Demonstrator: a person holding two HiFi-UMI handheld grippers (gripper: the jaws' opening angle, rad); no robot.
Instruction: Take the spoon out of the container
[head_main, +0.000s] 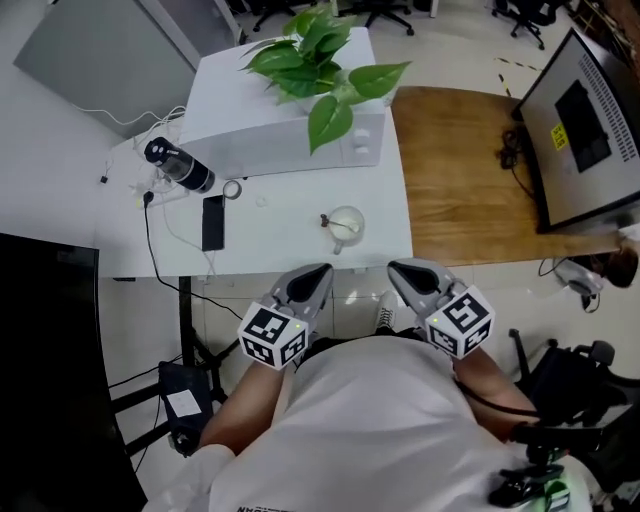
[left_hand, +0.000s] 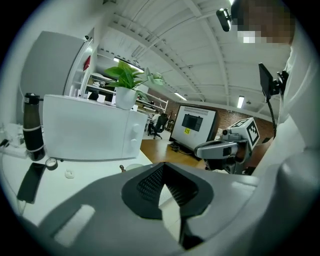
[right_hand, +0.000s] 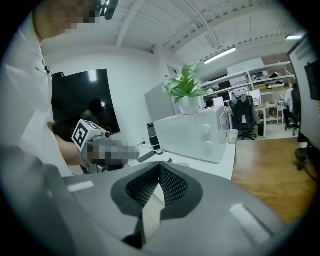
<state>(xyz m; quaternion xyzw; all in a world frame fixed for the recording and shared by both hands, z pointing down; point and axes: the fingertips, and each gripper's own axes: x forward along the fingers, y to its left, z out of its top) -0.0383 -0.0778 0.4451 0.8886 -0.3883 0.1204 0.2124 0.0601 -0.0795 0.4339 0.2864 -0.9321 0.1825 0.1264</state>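
Shut tight, the jaws of the left gripper (left_hand: 164, 166) met at their tips with nothing between the ribbed pads. The right gripper (right_hand: 160, 166) looked the same in its own view, its pads closed to a point and empty.

Both grippers hung low and close to the person's torso, just off the near edge of the white table (head_main: 280, 245). Their noses pointed toward the far side and leaned slightly inward toward each other, with the marker cubes at the near end by the white shirt. Bare forearms ran back from each cube with the elbows bent, the left one trailing down to the near left and the right one to the near right.

The container (head_main: 347, 224), a small pale cup, stood upright on the table near its right near corner. It sat farther out than the two noses, roughly between their lines and clear of both. The spoon (head_main: 328, 220) was in it, its handle end leaning out over the left rim.

Farther back sat a white microwave (head_main: 290, 140) with a leafy plant (head_main: 320, 60) on top. To the left lay a dark bottle (head_main: 180, 168) on its side, a roll of tape (head_main: 232, 189) and a black phone (head_main: 212, 222).
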